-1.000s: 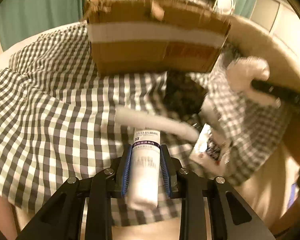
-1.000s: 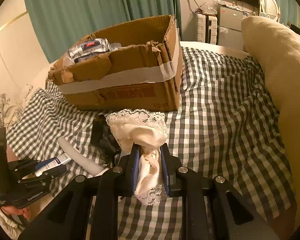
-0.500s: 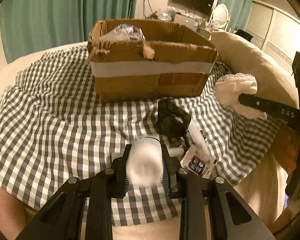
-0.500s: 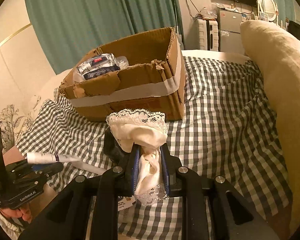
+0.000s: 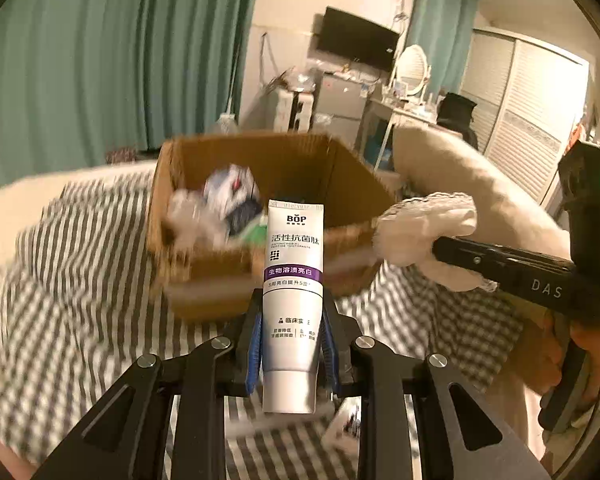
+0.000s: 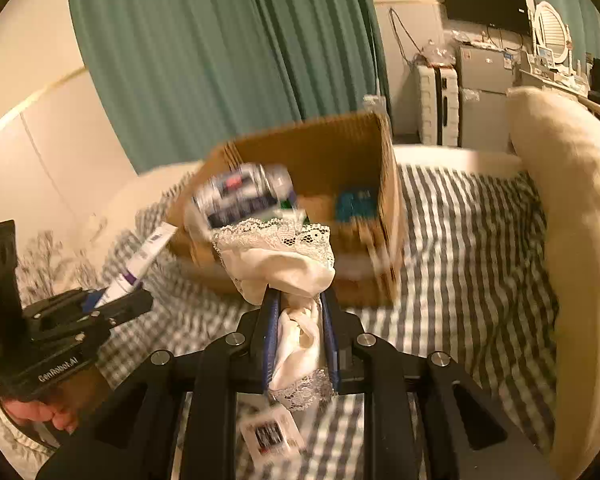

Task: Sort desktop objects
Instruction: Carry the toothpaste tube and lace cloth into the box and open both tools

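Holding a toothpaste tube (image 5: 293, 304) clamped in my left gripper (image 5: 292, 344) and a lace cloth (image 6: 284, 264) pinched in my right gripper (image 6: 298, 340), both short of the box (image 6: 384, 184); some packets already inside; a tag (image 6: 270, 434) remains on the bed's near edge.

Home bedroom: curtains (image 6: 220, 60), vanity mirror (image 5: 411, 66), pillow (image 6: 572, 184).

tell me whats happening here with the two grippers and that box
A person is sorting things into the cardboard box on the checked cloth. The left hand-held gripper is shut on a white toothpaste tube; the right hand-held gripper is shut on a cream lace-trimmed cloth. Both are raised in front of the box, which already holds some packets.
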Available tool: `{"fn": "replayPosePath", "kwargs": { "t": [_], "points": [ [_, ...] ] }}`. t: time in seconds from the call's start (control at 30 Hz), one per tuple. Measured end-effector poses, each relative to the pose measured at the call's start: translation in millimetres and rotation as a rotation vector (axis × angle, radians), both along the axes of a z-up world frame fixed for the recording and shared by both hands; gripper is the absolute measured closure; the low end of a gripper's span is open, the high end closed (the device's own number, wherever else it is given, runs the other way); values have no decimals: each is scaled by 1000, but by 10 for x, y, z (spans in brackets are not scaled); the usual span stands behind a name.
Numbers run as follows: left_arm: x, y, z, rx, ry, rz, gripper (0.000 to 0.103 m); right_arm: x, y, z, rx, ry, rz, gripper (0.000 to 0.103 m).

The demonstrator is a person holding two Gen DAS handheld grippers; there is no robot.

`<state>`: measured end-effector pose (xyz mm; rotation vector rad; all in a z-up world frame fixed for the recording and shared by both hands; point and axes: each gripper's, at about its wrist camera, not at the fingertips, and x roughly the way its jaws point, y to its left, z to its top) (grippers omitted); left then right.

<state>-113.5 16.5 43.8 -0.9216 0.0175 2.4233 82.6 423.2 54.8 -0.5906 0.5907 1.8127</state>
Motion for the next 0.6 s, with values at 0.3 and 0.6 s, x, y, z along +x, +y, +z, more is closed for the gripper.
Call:
{"fn": "replayPosePath", "kwargs": {
  "t": [0.3,0.6],
  "points": [
    [-838,502,114,-44,16,-30,78,-198,761,187,13,-57,12,84],
    [-1188,740,-253,-40,-54,17,56,-50,1169,8,37,-84,-50,49]
  ]
}}
